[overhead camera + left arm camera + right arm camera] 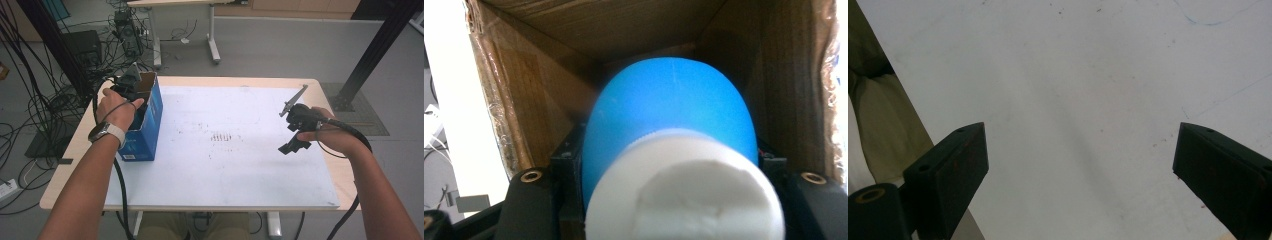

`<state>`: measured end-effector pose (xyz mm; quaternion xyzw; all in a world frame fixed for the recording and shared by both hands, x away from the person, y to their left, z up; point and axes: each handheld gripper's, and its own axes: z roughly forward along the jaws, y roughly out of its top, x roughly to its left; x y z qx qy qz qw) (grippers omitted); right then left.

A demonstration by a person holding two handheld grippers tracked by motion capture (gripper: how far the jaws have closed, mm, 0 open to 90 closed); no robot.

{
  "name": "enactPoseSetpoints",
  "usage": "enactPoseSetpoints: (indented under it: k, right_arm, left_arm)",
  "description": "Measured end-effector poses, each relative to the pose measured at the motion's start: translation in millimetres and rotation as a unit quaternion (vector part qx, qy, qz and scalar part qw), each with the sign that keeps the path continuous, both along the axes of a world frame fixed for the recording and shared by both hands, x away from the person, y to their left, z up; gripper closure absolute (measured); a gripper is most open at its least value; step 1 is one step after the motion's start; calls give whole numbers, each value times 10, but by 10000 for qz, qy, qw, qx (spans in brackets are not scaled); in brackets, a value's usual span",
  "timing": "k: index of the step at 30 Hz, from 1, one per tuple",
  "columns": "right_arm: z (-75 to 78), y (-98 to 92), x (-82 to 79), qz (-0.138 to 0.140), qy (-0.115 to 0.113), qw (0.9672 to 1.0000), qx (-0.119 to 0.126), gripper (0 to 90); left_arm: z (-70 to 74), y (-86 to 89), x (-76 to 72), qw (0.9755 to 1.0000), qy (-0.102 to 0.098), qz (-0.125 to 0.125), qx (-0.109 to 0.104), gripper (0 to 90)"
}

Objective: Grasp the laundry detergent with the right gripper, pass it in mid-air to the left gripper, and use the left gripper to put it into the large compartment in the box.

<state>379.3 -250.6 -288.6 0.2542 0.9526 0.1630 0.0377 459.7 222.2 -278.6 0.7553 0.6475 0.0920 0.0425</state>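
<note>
This looks like a lab or test room set up for recording. A light wooden table [320, 87] topped with a scuffed white sheet [240, 165] stands on a bare grey floor [280, 45], where loose black cables [30, 105] run in tangles past electronic boxes [82, 47] and a power strip [7, 189]. Black metal frame posts [377, 47] rise at both sides, and a second desk on white legs [212, 35] stands behind.
</note>
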Motion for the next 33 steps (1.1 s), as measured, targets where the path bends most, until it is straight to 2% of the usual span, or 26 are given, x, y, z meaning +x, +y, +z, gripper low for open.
enactPoseSetpoints:
  k: [10, 12, 24, 31, 33]
  right_arm:
    - [14, -1, 2, -5, 0, 10000, -3, 76]
    - [12, 5, 5, 3, 10, 10000, -4, 75]
    - [15, 61, 7, 53, 21, 10000, -20, 75]
    - [26, 51, -1, 40, 21, 10000, -40, 76]
    - [28, 55, -6, 34, 26, 10000, -35, 76]
  left_arm:
    - [-2, 2, 3, 10000, -16, -10, -10, 370]
    - [2, 8, 1, 10000, -44, -2, -4, 326]
    - [-1, 27, -8, 9999, -42, -82, -78, 284]
    - [62, 67, -5, 9996, -52, -160, -206, 280]
    - [89, 85, -4, 9993, -28, -188, -319, 280]
